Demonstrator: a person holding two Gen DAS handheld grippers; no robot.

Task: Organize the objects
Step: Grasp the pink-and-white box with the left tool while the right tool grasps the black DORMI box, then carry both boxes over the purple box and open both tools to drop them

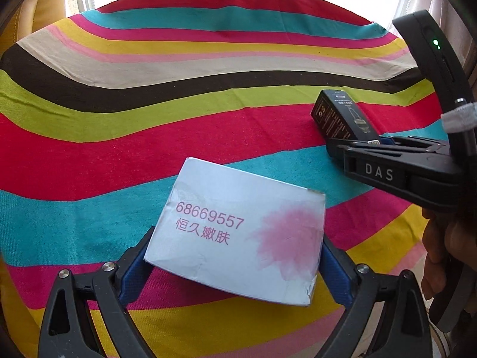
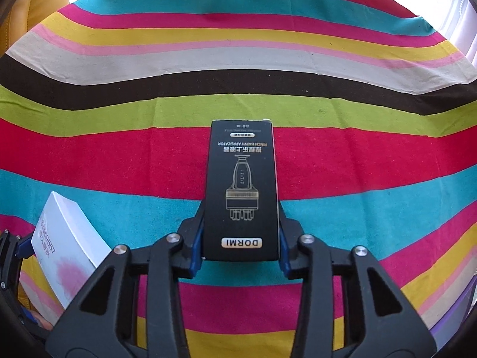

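A white box with pink print and a pink flower blot sits tilted between the blue pads of my left gripper, which is shut on its two sides. A long black box marked DORMI lies lengthwise between the fingers of my right gripper, whose blue pads press its near end. In the left wrist view the black box rests on the cloth at the right with the right gripper around it. The white box also shows at lower left in the right wrist view.
A round table wears a striped cloth in red, teal, yellow, green, brown and cream. A yellow chair stands behind it at the left. Bright curtained windows lie beyond the far edge. A hand holds the right gripper's handle.
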